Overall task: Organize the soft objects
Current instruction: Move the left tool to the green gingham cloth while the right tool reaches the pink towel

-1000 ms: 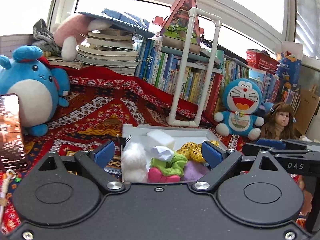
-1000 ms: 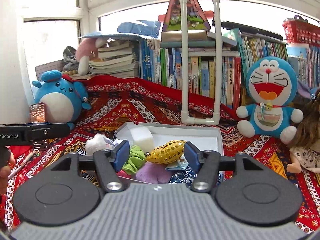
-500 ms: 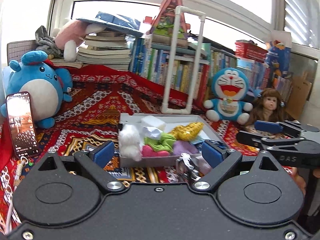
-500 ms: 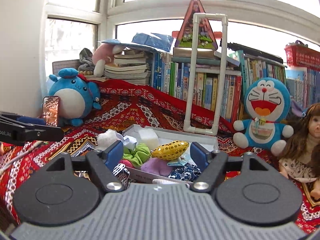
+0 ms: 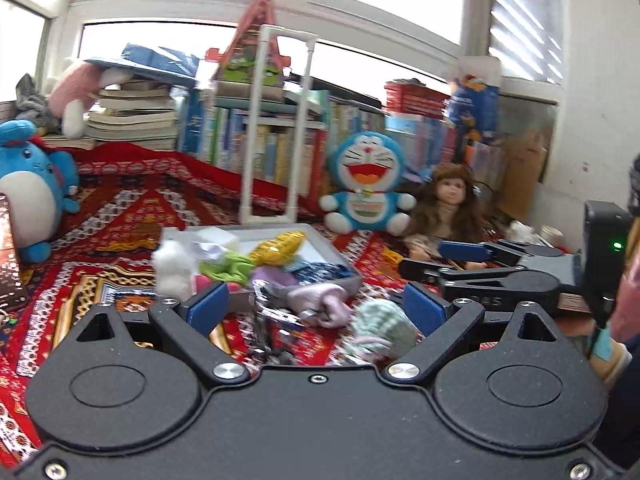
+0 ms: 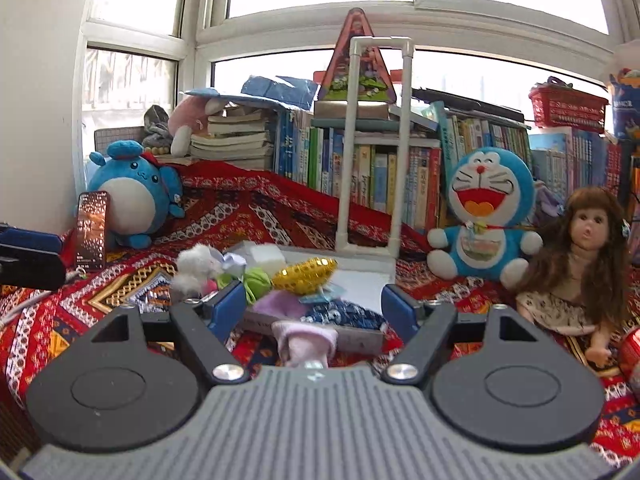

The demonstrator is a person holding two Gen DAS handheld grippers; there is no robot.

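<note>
My left gripper (image 5: 316, 306) and right gripper (image 6: 312, 306) both stand wide, empty, facing the tray (image 5: 340, 258) of soft items.

rug (image 6: 280, 216): woven cloth | tray (image 5: 344, 264): perhaps matt plastic | pompom (image 6: 196, 264): fluffy

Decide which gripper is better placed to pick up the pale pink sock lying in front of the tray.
Probably the right gripper: its open jaws frame the pink sock centrally. The left gripper sees it beside a metal clip.
</note>
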